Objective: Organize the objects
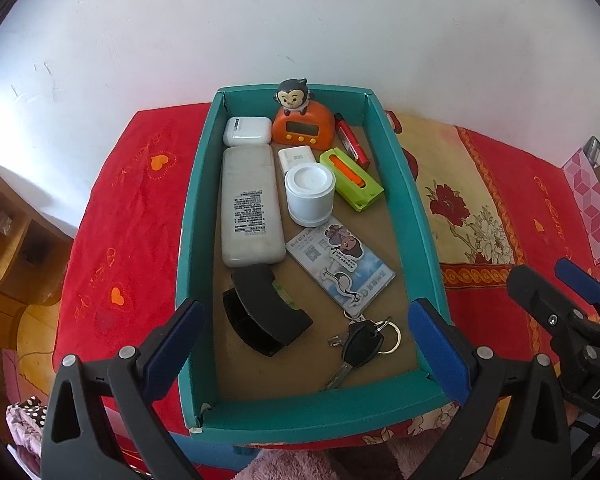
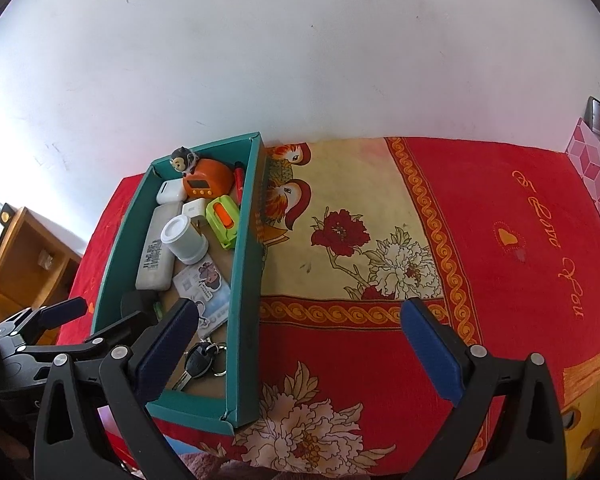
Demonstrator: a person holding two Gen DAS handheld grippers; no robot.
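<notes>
The left gripper (image 1: 306,338) hangs released over the near end of the teal box (image 1: 196,216), its two blue-padded fingers (image 1: 172,344) spread about as wide as the box and holding nothing. The right gripper (image 2: 296,344) is likewise spread and empty, hovering above the flowered red cloth (image 2: 500,280) just beside the box's right wall, well clear of the goods inside.

The box stands on the cloth against the back edge by the white wall (image 1: 300,20), and carries ten things, one of each. At its near end lie a key bunch (image 1: 360,344) and a black curved piece (image 1: 268,312); whether that piece is a stand or a case, the view does not tell. In the middle lie a card with cartoon stickers (image 1: 340,264), a long white remote (image 1: 250,208) along the left wall, and an upright white jar (image 1: 310,194). Toward the far end sit a green case with an orange slider (image 1: 352,180), a small white adapter (image 1: 296,158), a white earbud case (image 1: 246,130), a red stick (image 1: 352,140) by the right wall, and an orange timer with a monkey figure (image 1: 302,120).

A pink patterned box (image 1: 592,208) stands at the cloth's right edge.
</notes>
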